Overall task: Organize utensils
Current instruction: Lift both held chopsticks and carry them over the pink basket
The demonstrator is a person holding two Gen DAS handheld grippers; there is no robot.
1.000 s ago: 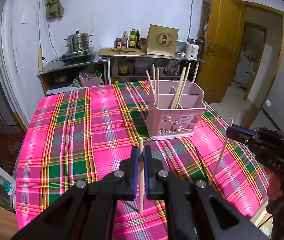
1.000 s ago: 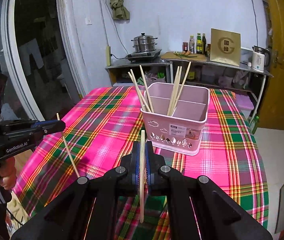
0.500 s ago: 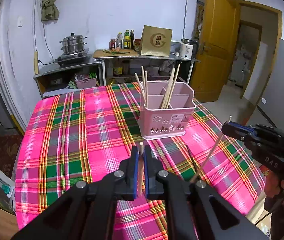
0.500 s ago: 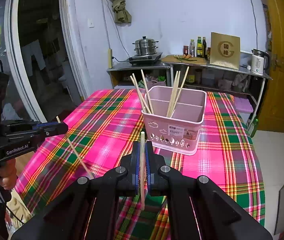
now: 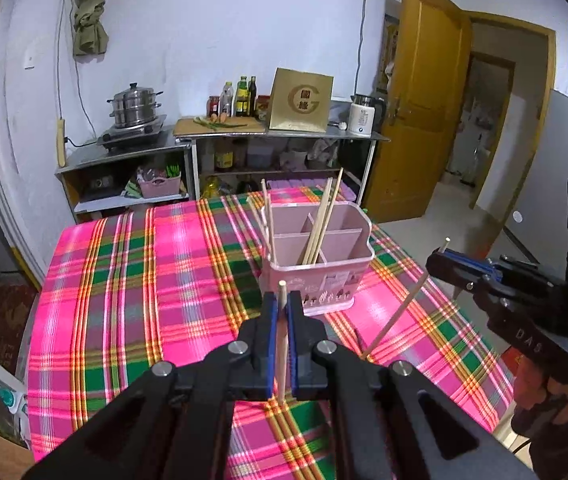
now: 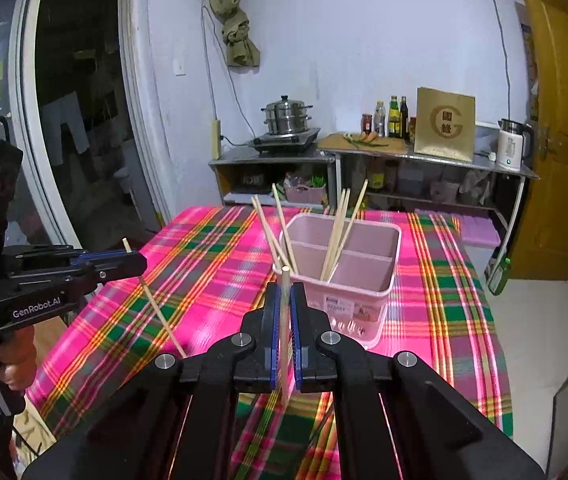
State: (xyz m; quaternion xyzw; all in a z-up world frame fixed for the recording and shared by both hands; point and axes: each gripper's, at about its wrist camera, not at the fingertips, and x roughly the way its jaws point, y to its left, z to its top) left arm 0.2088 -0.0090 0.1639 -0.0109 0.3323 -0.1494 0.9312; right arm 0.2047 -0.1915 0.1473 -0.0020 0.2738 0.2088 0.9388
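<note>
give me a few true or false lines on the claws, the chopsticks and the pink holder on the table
1. Each claw is shut on one chopstick. True: the left claw grips a chopstick, and the right claw grips another chopstick.
2. The pink holder is empty. False: several chopsticks already stand in it.
3. The holder lies on its side. False: it stands upright on the checked tablecloth.
4. The holder has dividers inside. True.
5. The door behind the table is shut. False: it stands open.
</note>
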